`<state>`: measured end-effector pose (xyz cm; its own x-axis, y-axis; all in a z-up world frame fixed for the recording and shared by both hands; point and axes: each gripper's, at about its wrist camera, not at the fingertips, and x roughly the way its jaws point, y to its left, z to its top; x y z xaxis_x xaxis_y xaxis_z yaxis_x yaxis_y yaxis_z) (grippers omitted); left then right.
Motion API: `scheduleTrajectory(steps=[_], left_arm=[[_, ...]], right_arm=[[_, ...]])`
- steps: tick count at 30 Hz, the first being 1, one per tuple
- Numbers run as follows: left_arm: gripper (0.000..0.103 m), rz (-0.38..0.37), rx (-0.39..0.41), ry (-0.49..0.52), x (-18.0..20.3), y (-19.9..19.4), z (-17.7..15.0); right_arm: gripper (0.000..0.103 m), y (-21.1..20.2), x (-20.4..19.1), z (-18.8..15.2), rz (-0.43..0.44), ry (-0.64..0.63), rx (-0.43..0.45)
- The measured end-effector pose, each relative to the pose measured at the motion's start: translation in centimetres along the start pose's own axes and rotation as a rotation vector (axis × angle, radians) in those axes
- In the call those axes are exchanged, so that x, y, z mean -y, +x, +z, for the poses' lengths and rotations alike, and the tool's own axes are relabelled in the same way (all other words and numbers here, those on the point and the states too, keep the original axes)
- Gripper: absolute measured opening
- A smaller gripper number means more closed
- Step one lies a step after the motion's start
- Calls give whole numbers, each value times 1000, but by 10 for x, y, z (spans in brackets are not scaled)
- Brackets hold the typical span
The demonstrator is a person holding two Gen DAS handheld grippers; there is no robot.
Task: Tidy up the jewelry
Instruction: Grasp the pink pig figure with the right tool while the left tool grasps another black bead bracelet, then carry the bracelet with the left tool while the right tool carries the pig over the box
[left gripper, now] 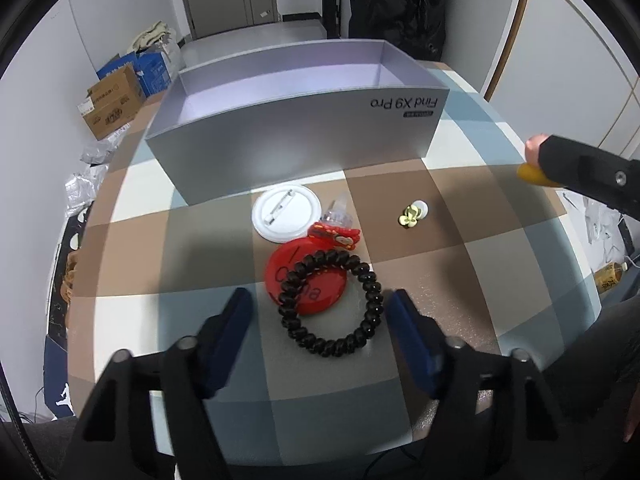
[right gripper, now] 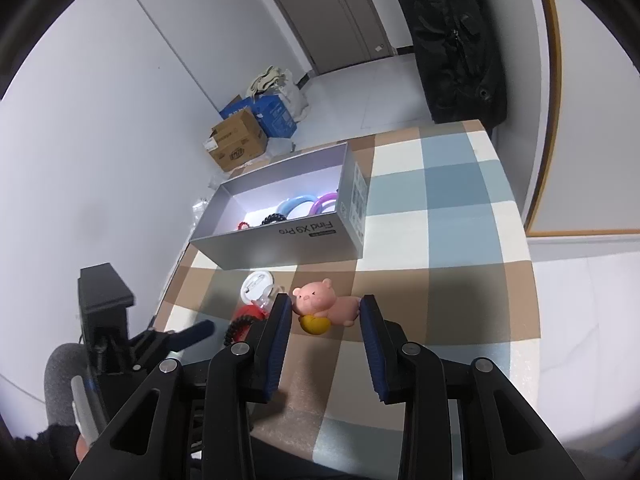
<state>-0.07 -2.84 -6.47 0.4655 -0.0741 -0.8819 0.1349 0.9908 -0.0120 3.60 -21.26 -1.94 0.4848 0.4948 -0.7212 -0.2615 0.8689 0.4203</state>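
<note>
- The right tongs are closed on a pink pig figure, which carries a yellow part under its head. They hold it in the air, on the near side of the grey box and lower than its rim.
- The left tongs are open and empty. Their blue fingers stand on both sides of the black spiral hair tie, apparently not touching it.
- The hair tie lies partly on a red round badge. Nearer to the box are a red hair clip, a clear piece and a white badge with the pin side up, just beside the front wall of the box.
- A small yellow flower piece lies apart, also in front of the box, on the checked worktop.
- Inside the box I see a blue ring, a purple ring and dark hair ties.
- I think the step in hand is carrying the pig to the box. The next move needs a lift over the front wall, then opening above the free floor of the box. The left tongs must come lower and close on the coil only, not on the badge.
</note>
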Motion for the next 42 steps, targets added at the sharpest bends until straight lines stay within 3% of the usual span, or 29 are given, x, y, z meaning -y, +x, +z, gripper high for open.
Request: scheduleTrajectory(steps=[4, 8, 19, 29, 36, 42], left_arm=[[42, -19, 5, 13, 2, -2, 0], [38, -60, 1, 7, 1, -2, 1], [37, -179, -10, -100, -12, -6, 4], [37, -238, 11, -189, -26, -15, 16], [37, -262, 115, -266, -41, -31, 37], [37, -217, 171, -292, -47, -24, 64]], right_arm=[[34, 1, 0, 0, 9, 10, -6], [34, 2, -2, 2, 16, 9, -1], [34, 6, -5, 5, 31, 12, -8], [34, 12, -7, 13, 34, 35, -8], [34, 10, -12, 25, 36, 38, 17], [34, 12, -14, 43, 72, 54, 47]])
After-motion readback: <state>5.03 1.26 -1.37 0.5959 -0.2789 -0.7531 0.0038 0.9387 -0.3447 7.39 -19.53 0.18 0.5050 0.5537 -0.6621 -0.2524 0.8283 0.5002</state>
